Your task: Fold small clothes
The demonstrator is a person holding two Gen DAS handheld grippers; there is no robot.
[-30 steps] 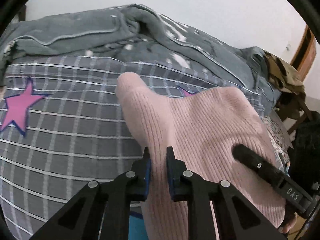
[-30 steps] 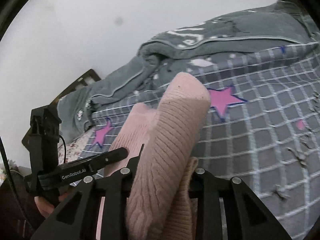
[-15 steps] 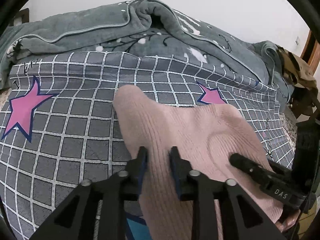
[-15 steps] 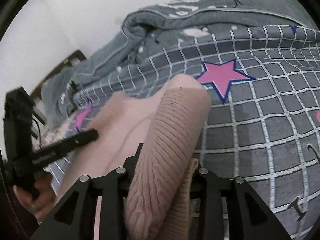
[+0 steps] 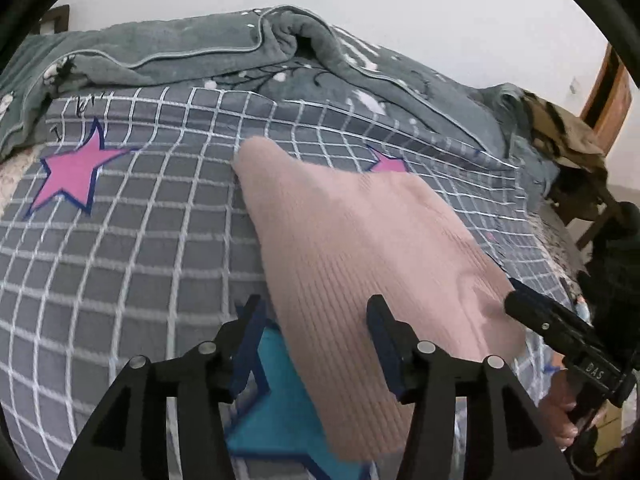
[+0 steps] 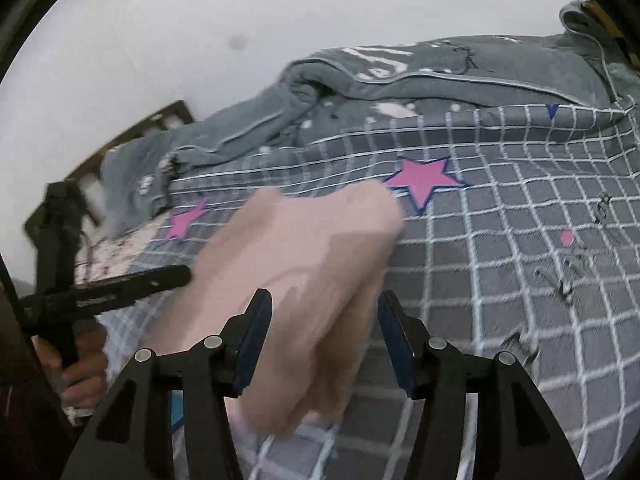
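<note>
Left wrist view: pink star (image 5: 72, 172) print at 10 o'clock on the grey checked bedsheet (image 5: 132, 248); rumpled grey blanket (image 5: 192, 56) along the far edge of the bed at 12 o'clock. Left gripper (image 5: 314, 312) at 6 o'clock, jaws spread wide, holding nothing; the right finger overlaps the garment's near part, the left finger sits over bare sheet and a teal star (image 5: 280, 404). Pink knit garment (image 5: 360, 256): fine vertical ribbing, lying flat on the sheet at centre, rounded corner pointing to 11 o'clock, lower edge towards 5 o'clock. Right gripper (image 5: 516, 304) enters at 4 o'clock, its tip at the garment's right edge.

Right wrist view: left gripper (image 6: 176, 276) at 9 o'clock, tip at the garment's left edge. Pink knit garment (image 6: 296, 264) at centre, motion-blurred, doubled thickness on its right side. Right gripper (image 6: 324, 312) at 6 o'clock, jaws wide apart astride the garment, gripping nothing.
</note>
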